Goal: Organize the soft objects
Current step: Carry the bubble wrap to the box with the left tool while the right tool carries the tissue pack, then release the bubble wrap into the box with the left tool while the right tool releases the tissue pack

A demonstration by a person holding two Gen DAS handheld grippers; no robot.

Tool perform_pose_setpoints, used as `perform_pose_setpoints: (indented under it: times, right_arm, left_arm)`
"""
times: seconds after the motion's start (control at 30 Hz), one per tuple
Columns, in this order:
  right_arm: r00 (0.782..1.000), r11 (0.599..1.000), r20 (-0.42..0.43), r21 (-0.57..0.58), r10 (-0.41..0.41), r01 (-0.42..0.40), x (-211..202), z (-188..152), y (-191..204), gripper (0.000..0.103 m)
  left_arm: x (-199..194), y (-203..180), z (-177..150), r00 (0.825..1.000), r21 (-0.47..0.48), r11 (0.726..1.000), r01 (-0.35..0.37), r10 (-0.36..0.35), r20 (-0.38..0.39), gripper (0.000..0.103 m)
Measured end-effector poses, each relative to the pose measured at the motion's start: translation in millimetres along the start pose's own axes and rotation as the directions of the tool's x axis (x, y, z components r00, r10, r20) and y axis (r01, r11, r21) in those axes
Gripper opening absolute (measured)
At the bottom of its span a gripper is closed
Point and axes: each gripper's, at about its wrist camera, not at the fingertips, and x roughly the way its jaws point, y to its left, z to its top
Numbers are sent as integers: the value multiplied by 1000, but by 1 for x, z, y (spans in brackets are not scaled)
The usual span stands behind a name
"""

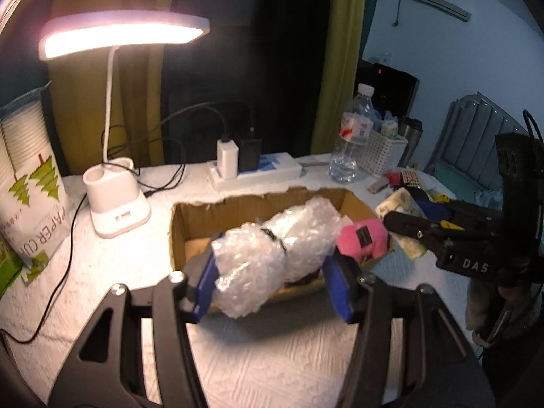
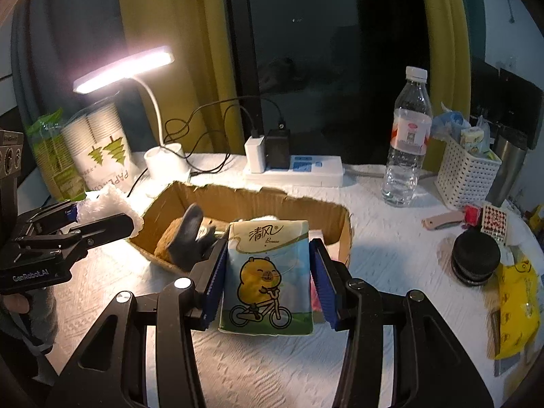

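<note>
Both tools are loaded, and the step in hand appears to be depositing soft items into the open brown cardboard box [image 2: 258, 204] on the white textured tablecloth [image 1: 272, 357].

Left gripper [image 1: 272, 285]: blue-padded jaws pinch a clear bubble-wrap bundle tied with a black band [image 1: 272, 255]. It is held level in front of the box's near wall, the bundle's far end reaching over the opening.

Right gripper [image 2: 268, 275]: jaws pressed onto the sides of a pale blue tissue pack printed with a yellow cartoon animal on a bicycle [image 2: 268, 272], held upright at the box's near right corner. In the left view a pink soft item [image 1: 363, 238] sits at its tip; whether this is the pack's other face cannot be told.

Recommendation: carry each item fully past the torn rim before releasing, one at a time. A grey glove-like item on a brown pad [image 2: 187, 241] already occupies the left part of the box, so I judge the clearer right side better suited.
</note>
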Motion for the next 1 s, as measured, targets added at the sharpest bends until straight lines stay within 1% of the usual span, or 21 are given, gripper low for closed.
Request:
perform_pose_setpoints:
  times: [0.2, 0.37, 0.43, 0.63, 0.87, 0.93, 1.0]
  right_arm:
    - [1000, 1000, 23, 23, -12, 11, 10, 9, -13, 50]
    - [999, 999, 46, 38, -20, 18, 18, 15, -21, 50]
    - [999, 999, 43, 42, -22, 20, 23, 16, -24, 50]
    - [999, 998, 39, 70, -8, 5, 44, 14, -33, 50]
    - [1000, 997, 25, 81, -4, 2, 67, 15, -40, 50]
    - [1000, 996, 19, 85, -1, -1, 72, 16, -42, 50]
    - [1000, 996, 14, 88, 0, -2, 77, 16, -43, 50]
  left_arm:
    - [13, 6, 13, 1000, -10, 1000, -3, 3, 26, 57]
    - [26, 9, 17, 999, -8, 1000, -21, 21, 35, 57]
    - [32, 10, 17, 999, -6, 1000, -25, 26, 34, 57]
    - [56, 18, 14, 999, -18, 999, -46, 46, 19, 57]
    - [82, 24, 12, 999, -40, 999, -34, 33, -24, 58]
    - [88, 25, 11, 999, -43, 999, -32, 30, -38, 60]
    - [91, 25, 11, 998, -45, 998, -33, 31, -45, 66]
